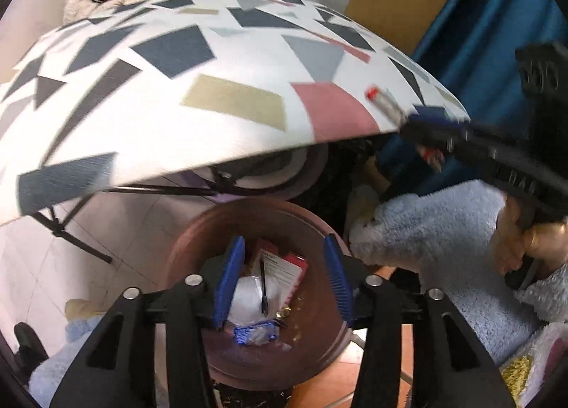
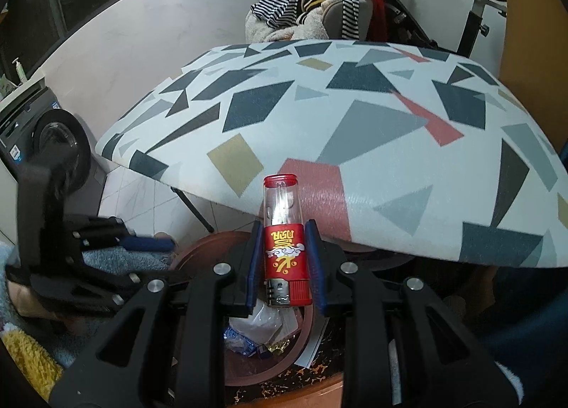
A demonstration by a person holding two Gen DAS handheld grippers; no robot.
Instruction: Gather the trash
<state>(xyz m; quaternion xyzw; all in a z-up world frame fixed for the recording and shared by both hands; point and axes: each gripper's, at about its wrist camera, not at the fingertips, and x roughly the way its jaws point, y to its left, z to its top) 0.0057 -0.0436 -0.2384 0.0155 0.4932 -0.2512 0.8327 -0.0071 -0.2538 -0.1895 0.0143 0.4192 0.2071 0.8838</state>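
Note:
My right gripper (image 2: 284, 262) is shut on a red lighter (image 2: 285, 248) with a clear tank, held lengthwise between the blue pads, over the near edge of the patterned table (image 2: 355, 131) and above a brown bin (image 2: 198, 248). In the left wrist view the right gripper (image 1: 426, 124) shows blurred at the table's right edge with the lighter (image 1: 385, 102). My left gripper (image 1: 282, 276) is open and empty above the bin (image 1: 312, 230). The bin holds a white wad (image 1: 248, 298), a black pen (image 1: 263, 287), a red-and-white box (image 1: 287, 273) and a blue wrapper (image 1: 254, 335).
A light blue fluffy cover (image 1: 443, 241) lies right of the bin. Black folding table legs (image 1: 71, 234) stand on the tiled floor. A washing machine (image 2: 53, 138) is at the left. Clothes (image 2: 312, 6) and an exercise bike (image 2: 475, 6) stand behind the table.

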